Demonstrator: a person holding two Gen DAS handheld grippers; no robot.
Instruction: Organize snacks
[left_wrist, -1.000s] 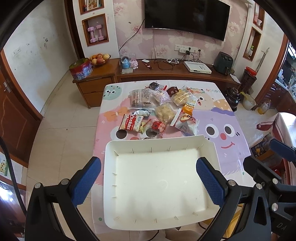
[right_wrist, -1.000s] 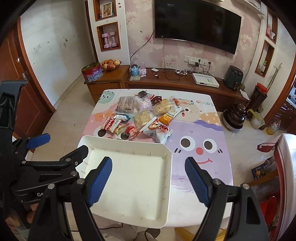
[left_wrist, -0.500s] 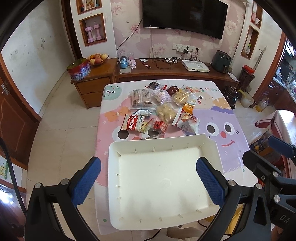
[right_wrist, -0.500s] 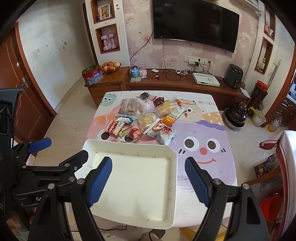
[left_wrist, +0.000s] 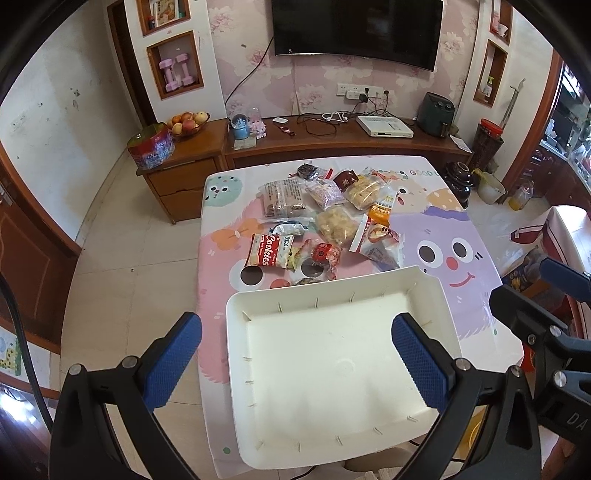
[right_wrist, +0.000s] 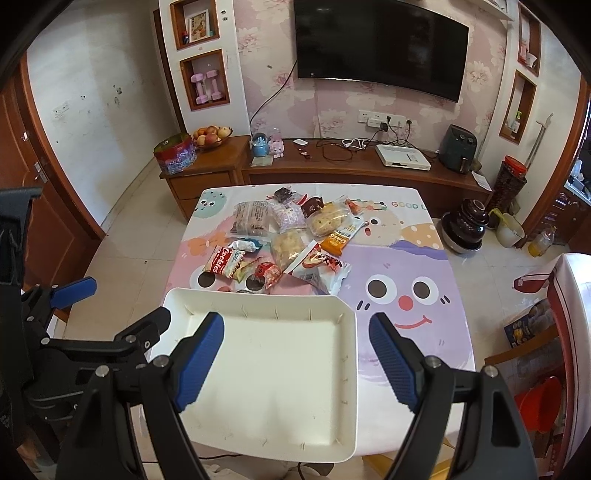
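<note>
An empty white tray lies at the near end of a table covered with a cartoon cloth. Beyond it sits a heap of snack packets: a red Cookies bag, clear bags of pastries, an orange packet and several more. My left gripper hovers open above the tray with nothing between its blue pads. My right gripper is open too, over the tray's right half. The left gripper's black frame shows at the left of the right wrist view.
The table's cloth to the right of the snacks is bare. A wooden TV cabinet runs along the far wall with a fruit bowl, a tin and cables. A dark pot stands on the tiled floor at right.
Both grippers have drawn back and risen a little, so the tray and snacks look smaller and farther. Both stay open. Nothing on the table has moved.
</note>
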